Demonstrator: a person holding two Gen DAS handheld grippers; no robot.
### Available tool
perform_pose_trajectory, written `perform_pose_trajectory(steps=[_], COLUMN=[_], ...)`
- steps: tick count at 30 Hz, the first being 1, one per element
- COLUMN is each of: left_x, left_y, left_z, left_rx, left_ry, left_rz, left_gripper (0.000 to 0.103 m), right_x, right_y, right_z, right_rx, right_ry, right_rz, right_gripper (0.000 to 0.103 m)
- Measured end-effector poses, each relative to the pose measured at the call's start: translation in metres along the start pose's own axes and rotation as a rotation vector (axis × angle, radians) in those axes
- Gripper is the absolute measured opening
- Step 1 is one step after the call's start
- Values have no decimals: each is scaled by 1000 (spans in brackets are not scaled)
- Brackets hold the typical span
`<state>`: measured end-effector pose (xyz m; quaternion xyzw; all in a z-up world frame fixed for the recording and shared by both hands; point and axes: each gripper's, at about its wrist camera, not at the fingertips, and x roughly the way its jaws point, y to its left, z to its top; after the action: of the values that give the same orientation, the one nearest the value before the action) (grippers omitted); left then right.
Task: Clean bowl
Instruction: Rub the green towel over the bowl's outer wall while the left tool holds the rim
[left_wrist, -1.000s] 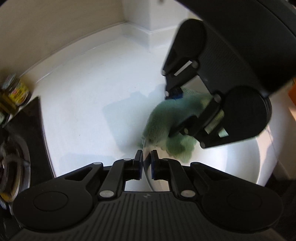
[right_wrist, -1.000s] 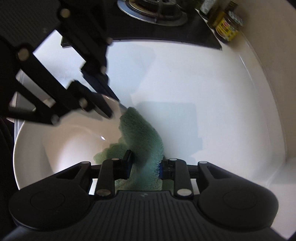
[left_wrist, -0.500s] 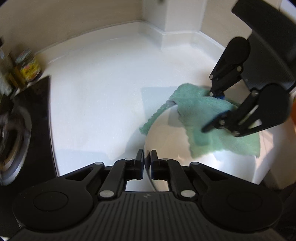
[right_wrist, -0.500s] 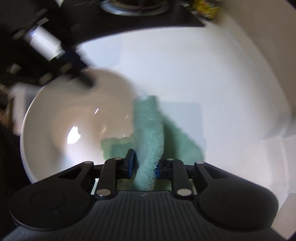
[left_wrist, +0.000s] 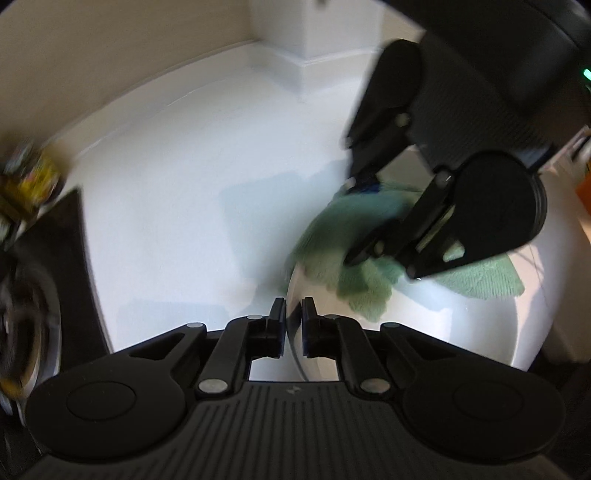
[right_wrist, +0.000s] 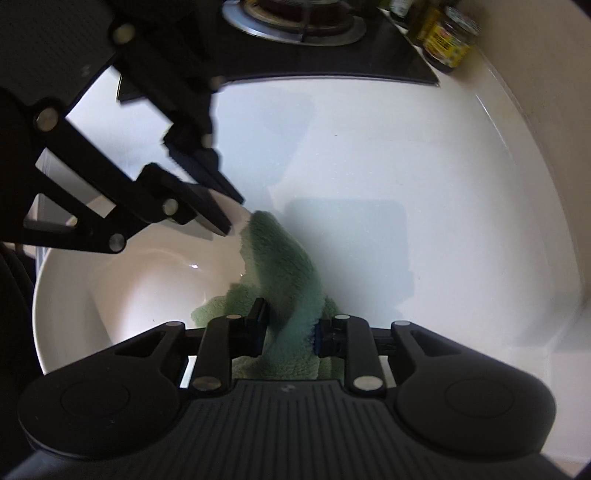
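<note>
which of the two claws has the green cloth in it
The right claw: the green cloth is bunched between its fingers over the white bowl. The left claw holds no cloth, only the bowl's rim, its jaws opening slightly.

Both cameras looking steeply down from close up, each along own black fingers. Both seeing round white shiny bowl (left_wrist: 461, 332) (right_wrist: 122, 291), fuzzy green cloth (left_wrist: 354, 236) (right_wrist: 284, 266), white smooth counter (left_wrist: 177, 206) (right_wrist: 424, 155).

Left gripper (left_wrist: 293, 323): steeply downward, jaws opening, bowl rim (left_wrist: 291, 295) between fingers. Right gripper (right_wrist: 289, 326): steeply downward, fingers clamped on green cloth (right_wrist: 284, 266).
</note>
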<state>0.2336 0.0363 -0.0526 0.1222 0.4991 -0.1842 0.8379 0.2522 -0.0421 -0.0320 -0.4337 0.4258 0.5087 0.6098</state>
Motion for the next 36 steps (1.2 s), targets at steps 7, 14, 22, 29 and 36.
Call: perform_pose_trajectory(steps=[7, 14, 22, 29, 36], left_x=[-3, 8, 8, -6, -3], left_y=[1, 10, 8, 12, 13], left_z=[-13, 7, 14, -12, -5], left_rx=[-54, 83, 96, -78, -17], left_ry=[-21, -2, 3, -9, -18], left_rz=[2, -12, -19, 13, -5], left_gripper=[12, 7, 8, 19, 6], right_x=[1, -2, 13, 7, 16], right_y=[3, 1, -2, -13, -7], right_z=[-24, -23, 19, -2, -4], right_rx=[81, 6, -87, 54, 44], right_ry=[-4, 77, 39, -2, 60], right_rz=[-33, 63, -41, -22, -19], right_gripper=[20, 21, 22, 18, 21])
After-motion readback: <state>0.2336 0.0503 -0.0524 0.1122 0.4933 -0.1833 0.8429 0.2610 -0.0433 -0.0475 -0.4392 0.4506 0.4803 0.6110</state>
